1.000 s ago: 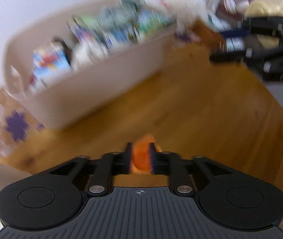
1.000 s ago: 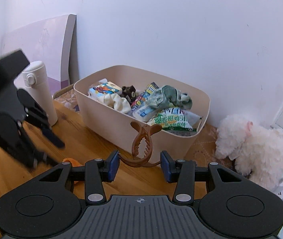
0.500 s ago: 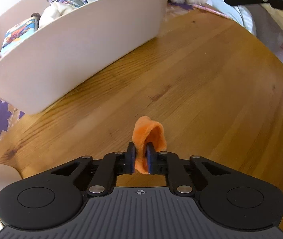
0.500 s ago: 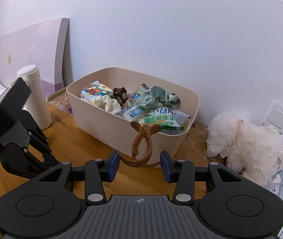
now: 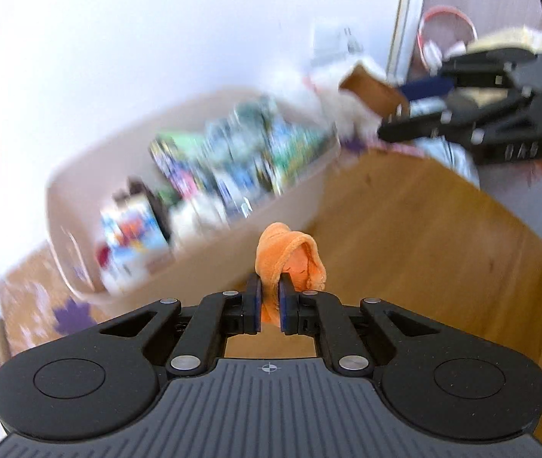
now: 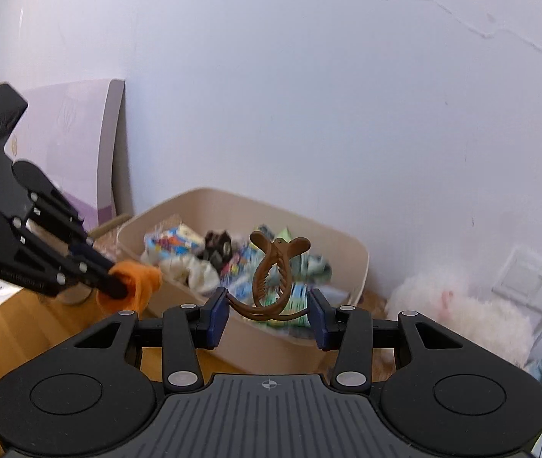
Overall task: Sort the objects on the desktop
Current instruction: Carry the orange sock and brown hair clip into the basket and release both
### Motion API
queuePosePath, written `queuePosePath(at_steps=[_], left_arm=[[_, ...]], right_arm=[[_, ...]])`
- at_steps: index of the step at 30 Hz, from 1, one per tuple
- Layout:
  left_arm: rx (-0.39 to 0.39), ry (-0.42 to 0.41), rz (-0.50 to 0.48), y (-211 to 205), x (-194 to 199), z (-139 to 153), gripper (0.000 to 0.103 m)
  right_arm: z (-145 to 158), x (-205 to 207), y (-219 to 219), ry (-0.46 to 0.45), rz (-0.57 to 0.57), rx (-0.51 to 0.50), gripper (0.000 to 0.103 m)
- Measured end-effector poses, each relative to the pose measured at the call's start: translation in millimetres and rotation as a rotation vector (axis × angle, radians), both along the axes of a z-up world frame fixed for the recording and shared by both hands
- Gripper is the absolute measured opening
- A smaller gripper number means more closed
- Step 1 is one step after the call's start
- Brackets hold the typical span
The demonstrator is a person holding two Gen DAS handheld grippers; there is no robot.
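Orange soft fabric piece [image 5: 290, 259] is pinched in the left gripper [image 5: 269, 305], near the beige plastic bin [image 6: 351, 255]; right gripper [image 6: 269, 315] fingers clamp a brown hair claw [image 6: 274, 278] beside the bin.

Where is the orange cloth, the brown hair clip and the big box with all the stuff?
orange cloth [image 5: 288, 255], left wrist view, its folded top.
brown hair clip [image 6: 271, 278], right wrist view, its toothed middle.
box [image 6: 360, 263], right wrist view, its right rim.
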State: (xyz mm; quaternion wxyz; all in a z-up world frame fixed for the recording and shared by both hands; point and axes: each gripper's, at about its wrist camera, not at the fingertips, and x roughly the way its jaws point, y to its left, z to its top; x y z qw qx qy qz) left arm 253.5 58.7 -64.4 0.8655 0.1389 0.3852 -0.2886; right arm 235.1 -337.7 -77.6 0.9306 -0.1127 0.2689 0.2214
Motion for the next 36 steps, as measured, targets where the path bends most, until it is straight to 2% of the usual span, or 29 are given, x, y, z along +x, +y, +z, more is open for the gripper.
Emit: queuePosePath(at_steps=[6, 12, 17, 20, 22, 27, 28, 29, 30, 31, 32, 35, 36], left_arm=[[0.015, -0.103, 0.058, 5.7, 26.1, 32.0, 0.008], [0.049, -0.150, 0.183, 16.4, 56.0, 37.4, 0.008], [0.034, -0.125, 0.292, 19.8, 79.6, 29.7, 0.009], [-0.009, -0.083, 0.350, 20.6, 91.4, 23.5, 0.009], [-0.024, -0.064, 0.372, 19.1, 96.5, 18.9, 0.009], [-0.003, -0.038, 0.375, 15.5, 103.4, 6.0, 0.011], [0.004, -0.036, 0.370, 15.7, 103.1, 4.6, 0.019], [0.004, -0.034, 0.370, 15.9, 102.8, 3.3, 0.041], [-0.001, -0.031, 0.375, 15.6, 103.8, 1.5, 0.055], [-0.010, -0.038, 0.382, 16.7, 102.1, 2.2, 0.075], [-0.011, -0.052, 0.389, 17.9, 100.4, 3.7, 0.079], [-0.010, -0.054, 0.395, 19.4, 95.8, 7.2, 0.081], [-0.012, -0.055, 0.393, 19.9, 93.6, 8.1, 0.081]], right_arm=[[14.5, 22.4, 11.9, -0.041, 0.005, -0.018, 0.041], [17.4, 58.6, 26.4, -0.040, -0.009, -0.034, 0.041], [7.9, 93.9, 45.7, 0.009, -0.025, -0.034, 0.041], [-0.4, 111.2, 60.1, 0.041, -0.032, -0.036, 0.042], [-8.7, 121.0, 70.9, 0.064, -0.028, -0.052, 0.043], [-27.6, 133.1, 86.8, 0.115, -0.033, -0.108, 0.046], [-29.8, 134.0, 87.1, 0.126, -0.037, -0.110, 0.054], [-31.5, 134.1, 86.7, 0.132, -0.043, -0.111, 0.055], [-32.4, 133.2, 85.7, 0.130, -0.051, -0.112, 0.059], [-32.3, 132.1, 84.2, 0.126, -0.061, -0.112, 0.066], [-31.5, 130.9, 81.6, 0.125, -0.070, -0.104, 0.069], [-27.1, 126.3, 70.6, 0.136, -0.111, -0.070, 0.081], [-24.9, 124.2, 66.4, 0.138, -0.129, -0.055, 0.088]])
